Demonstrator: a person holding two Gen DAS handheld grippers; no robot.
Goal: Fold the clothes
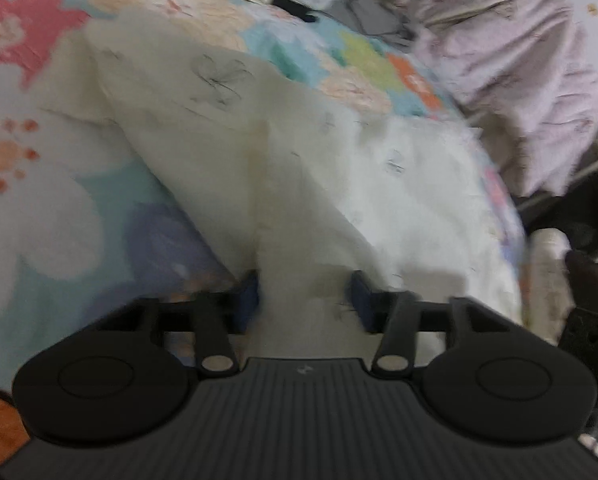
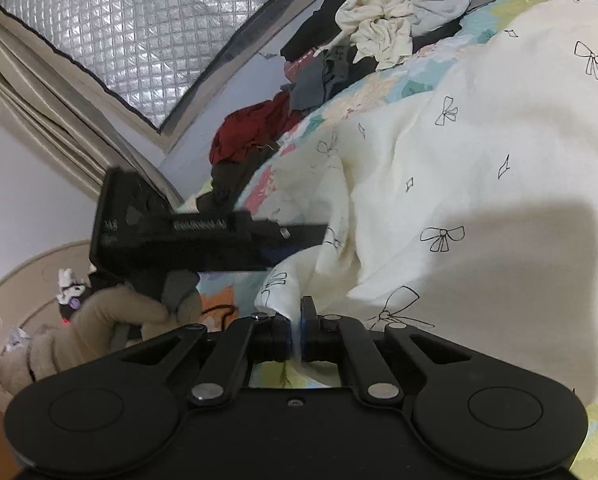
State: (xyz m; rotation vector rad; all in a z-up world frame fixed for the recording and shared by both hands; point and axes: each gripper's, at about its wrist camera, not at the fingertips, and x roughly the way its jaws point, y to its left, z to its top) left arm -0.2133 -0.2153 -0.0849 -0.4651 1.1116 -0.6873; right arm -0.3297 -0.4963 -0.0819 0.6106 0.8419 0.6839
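Note:
A cream garment (image 1: 339,184) printed with small black bows lies spread over the bed; it also fills the right side of the right wrist view (image 2: 479,160). My left gripper (image 1: 303,300) sits low at the garment's near edge. Its jaws stand apart in a blurred picture, and a fold of the cloth fills the gap between the blue pads (image 1: 247,300). In the right wrist view the left gripper (image 2: 299,244) appears side-on, held by a gloved hand (image 2: 99,312), its tip at the cloth's edge. My right gripper (image 2: 297,320) is shut on a thin edge of the garment.
The floral bedsheet (image 1: 39,200) shows around the garment. A heap of loose clothes (image 2: 359,40), one of them dark red (image 2: 251,132), lies along the bed's far side. A pinkish blanket (image 1: 519,80) hangs over a rail. A quilted silver panel (image 2: 119,20) and a curtain (image 2: 39,120) stand behind.

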